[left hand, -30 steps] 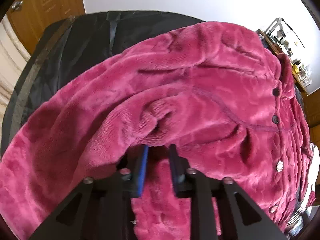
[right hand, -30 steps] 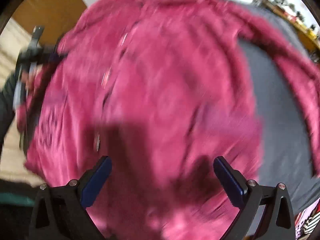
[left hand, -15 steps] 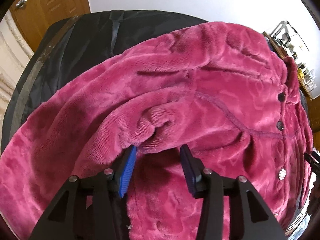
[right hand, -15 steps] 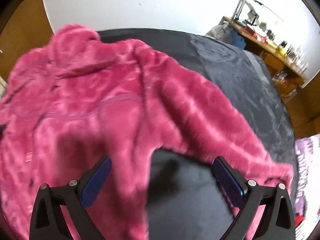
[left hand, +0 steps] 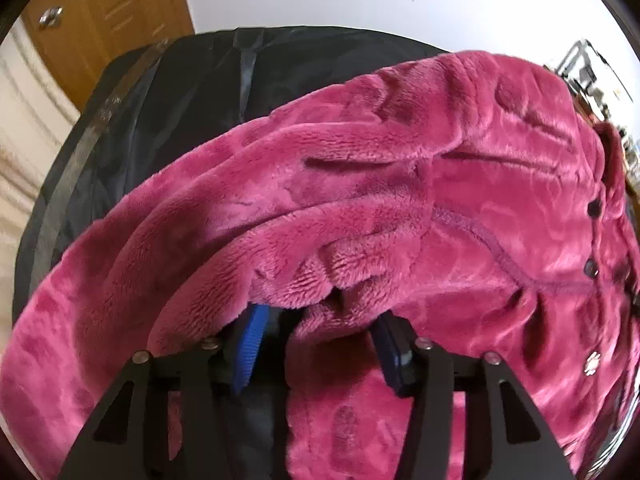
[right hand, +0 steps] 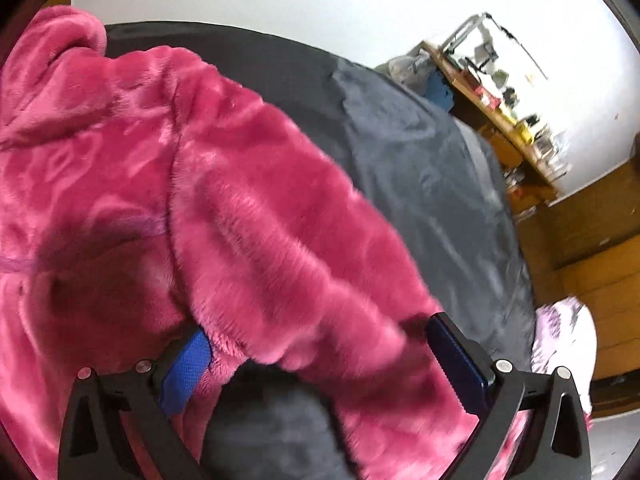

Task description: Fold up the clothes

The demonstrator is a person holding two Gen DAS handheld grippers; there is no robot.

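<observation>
Nearest, the left gripper (left hand: 320, 344) stands parted around a bunched fleece fold, gripping nothing; the right gripper (right hand: 320, 364) gapes wide over 1 sleeve. The pink fleece jacket (left hand: 400, 208) sprawls across the dark bed cover (right hand: 420, 168), sleeves out: folding looks unfinished. Farther left and right, bare cover leaves room.

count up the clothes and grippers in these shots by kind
Magenta fleece jacket: 1
White patterned garment at the edge of the dark cover: 1
Grippers, both with open jaws: 2, left gripper and right gripper
Total: 4
</observation>
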